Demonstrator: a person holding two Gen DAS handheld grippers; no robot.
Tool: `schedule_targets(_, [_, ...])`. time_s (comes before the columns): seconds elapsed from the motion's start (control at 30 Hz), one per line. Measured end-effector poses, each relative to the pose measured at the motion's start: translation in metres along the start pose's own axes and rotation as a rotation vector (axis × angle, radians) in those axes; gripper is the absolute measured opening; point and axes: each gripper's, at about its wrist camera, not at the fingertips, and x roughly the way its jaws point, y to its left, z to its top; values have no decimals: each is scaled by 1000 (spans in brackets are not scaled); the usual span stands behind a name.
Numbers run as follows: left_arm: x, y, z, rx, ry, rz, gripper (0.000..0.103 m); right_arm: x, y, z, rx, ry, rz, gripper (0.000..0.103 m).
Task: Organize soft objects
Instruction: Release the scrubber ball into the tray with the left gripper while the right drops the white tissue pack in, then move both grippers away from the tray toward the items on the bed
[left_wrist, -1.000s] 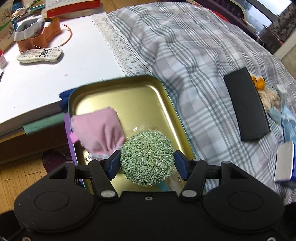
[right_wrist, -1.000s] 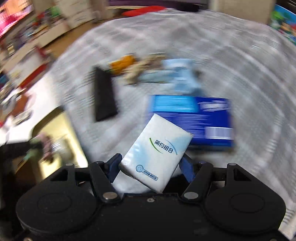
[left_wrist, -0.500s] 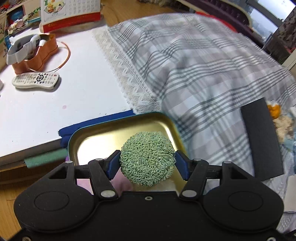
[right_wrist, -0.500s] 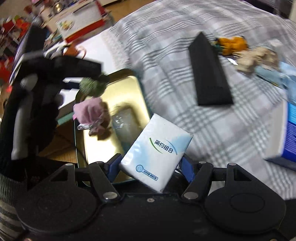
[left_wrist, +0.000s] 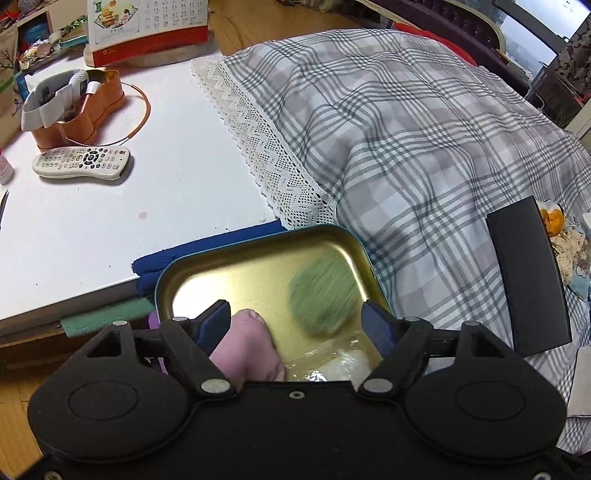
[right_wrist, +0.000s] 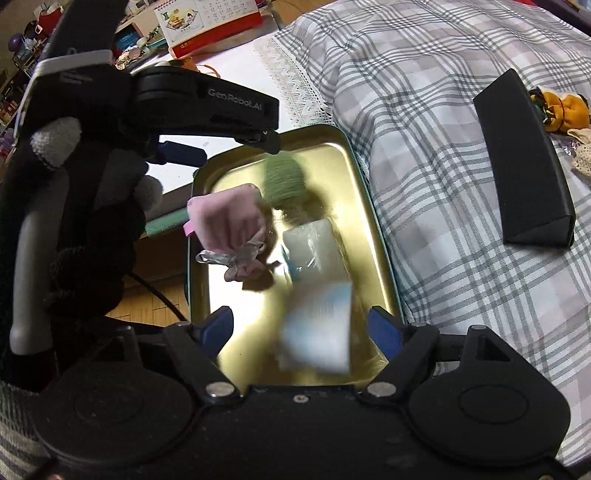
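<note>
Drop step: both my tools, left tool (left_wrist: 295, 319) and right tool (right_wrist: 304, 326), just spread, green ball (left_wrist: 323, 293) and tissue pack (right_wrist: 317, 328) falling blurred into tray (left_wrist: 258, 243) at lower centre; next, fetch bed items upper right.

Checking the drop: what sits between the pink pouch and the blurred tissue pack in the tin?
In the right wrist view, a clear-wrapped white packet lies between the pink pouch and the tissue pack.

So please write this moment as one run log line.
left gripper: jaws just opening, green ball released, blurred | right gripper: jaws just opening, tissue pack released, blurred | both over gold tray | pink pouch in tray
</note>
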Motion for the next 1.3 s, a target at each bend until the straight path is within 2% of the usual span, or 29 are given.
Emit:
schedule_targets(0.43, [9,-15,-14,62,37,23,73,-1,-28,-14,68,26,-84,79])
schedule_targets(0.8, [17,-25,-29,108,57,87,73,-10,-38,-28,102,21,-176,79])
schedule_targets(1.3, [19,-31,-39,166,51,136,73,-35,-40,-45,137,-9,-216,79])
